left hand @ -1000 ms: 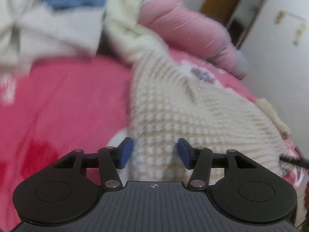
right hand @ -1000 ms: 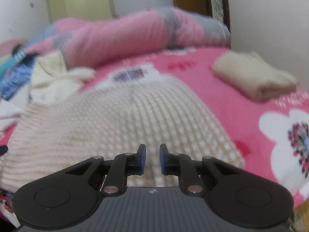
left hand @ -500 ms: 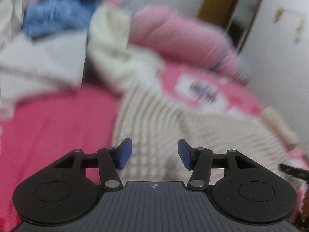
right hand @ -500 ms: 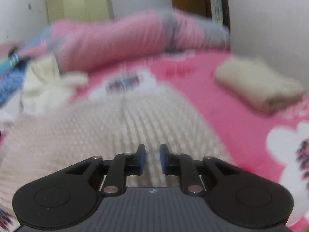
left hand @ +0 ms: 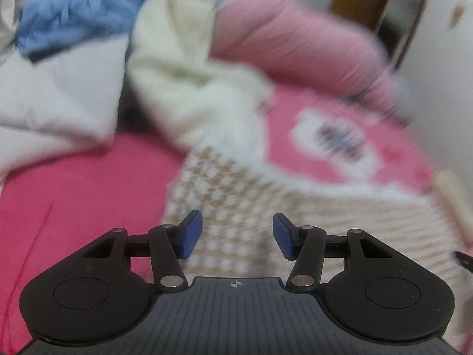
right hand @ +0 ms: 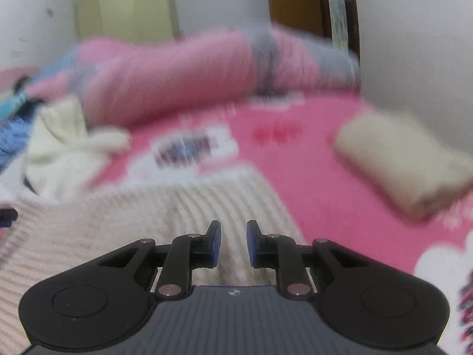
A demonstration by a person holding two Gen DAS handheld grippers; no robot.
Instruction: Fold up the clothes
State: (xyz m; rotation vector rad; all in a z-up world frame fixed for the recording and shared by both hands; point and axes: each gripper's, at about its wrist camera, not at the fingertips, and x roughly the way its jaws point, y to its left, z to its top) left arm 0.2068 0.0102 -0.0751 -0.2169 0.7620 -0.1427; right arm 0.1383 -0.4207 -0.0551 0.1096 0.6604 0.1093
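A cream and tan checked knit sweater [left hand: 236, 207] lies spread on the pink bed; it also shows in the right wrist view [right hand: 147, 216]. My left gripper [left hand: 235, 235] is open and empty, above the sweater's left part. My right gripper [right hand: 233, 244] has its jaws a small gap apart with nothing between them, above the sweater's right part. The tip of the right gripper [left hand: 461, 259] shows at the right edge of the left wrist view. Both views are blurred.
A pile of unfolded clothes, white [left hand: 59, 94], blue [left hand: 68, 14] and cream [left hand: 183, 74], lies at the back left. A rolled pink quilt [right hand: 192, 71] runs along the back. A folded beige garment [right hand: 408, 159] lies at the right, near the wall.
Both grippers have drawn back and tilted up, so more of the pink bed beyond the sweater shows. The jaw gaps are unchanged.
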